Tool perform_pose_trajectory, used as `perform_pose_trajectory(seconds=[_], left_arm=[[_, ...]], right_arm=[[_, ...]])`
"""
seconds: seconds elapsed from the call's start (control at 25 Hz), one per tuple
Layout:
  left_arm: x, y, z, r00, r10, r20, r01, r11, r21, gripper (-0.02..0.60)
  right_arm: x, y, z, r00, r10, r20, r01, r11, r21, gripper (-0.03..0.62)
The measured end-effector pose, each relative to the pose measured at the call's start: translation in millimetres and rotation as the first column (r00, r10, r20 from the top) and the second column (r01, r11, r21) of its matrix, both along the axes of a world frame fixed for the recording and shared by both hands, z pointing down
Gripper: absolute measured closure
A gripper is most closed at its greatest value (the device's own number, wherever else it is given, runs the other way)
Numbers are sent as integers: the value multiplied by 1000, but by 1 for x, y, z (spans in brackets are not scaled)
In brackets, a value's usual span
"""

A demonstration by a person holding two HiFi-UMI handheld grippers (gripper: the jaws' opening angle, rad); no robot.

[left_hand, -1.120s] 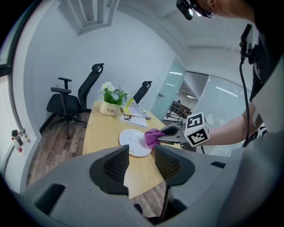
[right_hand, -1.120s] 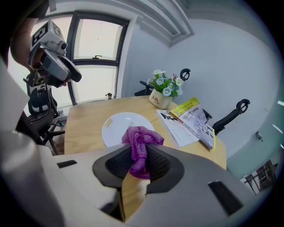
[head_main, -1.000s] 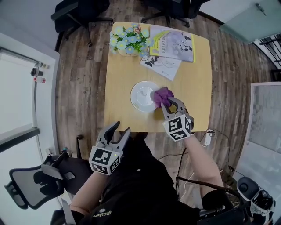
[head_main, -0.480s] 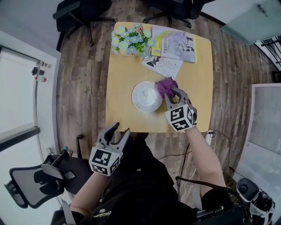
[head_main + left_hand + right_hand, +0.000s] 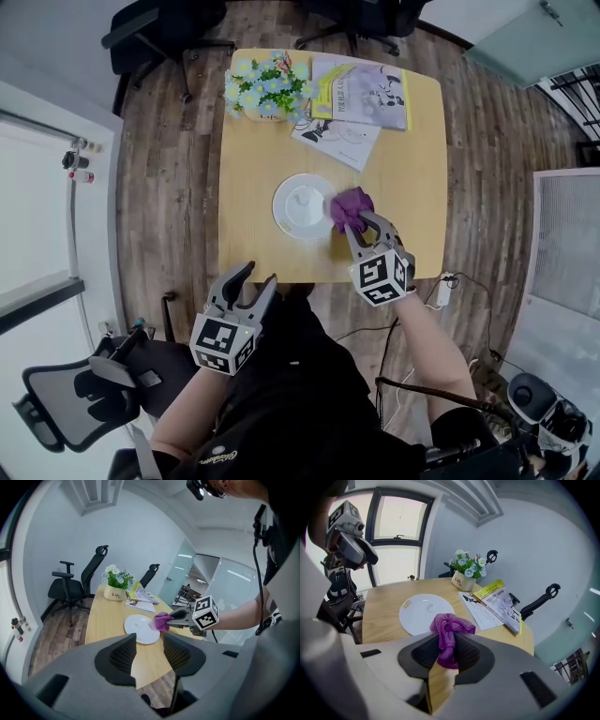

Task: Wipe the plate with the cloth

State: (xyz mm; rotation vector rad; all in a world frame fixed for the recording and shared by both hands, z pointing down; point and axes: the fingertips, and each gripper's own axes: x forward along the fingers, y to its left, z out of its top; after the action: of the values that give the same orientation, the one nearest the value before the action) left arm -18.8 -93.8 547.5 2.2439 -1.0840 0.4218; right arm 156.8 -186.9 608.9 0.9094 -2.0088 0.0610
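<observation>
Right claw [image 5: 362,223]: jaws pressed onto the purple cloth [image 5: 349,206]. They pinch it at its bunched middle, so one wad sticks out past the tips and a tail hangs down between the pads. I read that grip as deliberate. The soft wad meets the plate [image 5: 302,206], not the hard jaw tips.

Cloth position: it sits at the plate's right rim, overlapping the edge in the head view. The left gripper view shows the same, with the wad against the plate's side nearest the right claw. I judge that it touches the rim, but I cannot tell how firmly it presses.

Plate: white, flat on the table [image 5: 251,159], about mid-table and nearer the front edge. Most of its face lies to the left of the cloth and is uncovered. The wipe looks to be at the edge of a stroke, with the centre and far side open to sweep.

Left claw [image 5: 258,275]: jaws spread with nothing between them. It is held off the table, below the front edge near my operator's lap, and well apart from the plate. Probably parked to stay clear of the sweep. Nothing steadies the plate, so it could slide under a hard push.

A flowerpot [image 5: 264,86] and magazines [image 5: 361,92] sit at the far end, well clear of the work.
</observation>
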Motion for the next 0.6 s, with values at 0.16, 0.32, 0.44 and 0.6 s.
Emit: perform_pose_trajectory(seconds=[0.16,0.32,0.44,0.6], left_arm=[[4,0,-2,1000,11,1,-11,1000,6,400],[4,2,-2,1000,8,2,-8,1000,1,400],[2,4,-2,1000,1,2,-1,1000,-2,400],[-2,6,-4,1000,-10,6,10,1000,3,400]], right_arm=[[-1,17,0,1000,11,24,-11,1000,-17,517],[-1,21,1,1000,8,26,-8,1000,-16,517],[0,19,0,1000,12,26,-11,1000,-14,517],[-1,19,0,999,19,32,-19,1000,-13,517]])
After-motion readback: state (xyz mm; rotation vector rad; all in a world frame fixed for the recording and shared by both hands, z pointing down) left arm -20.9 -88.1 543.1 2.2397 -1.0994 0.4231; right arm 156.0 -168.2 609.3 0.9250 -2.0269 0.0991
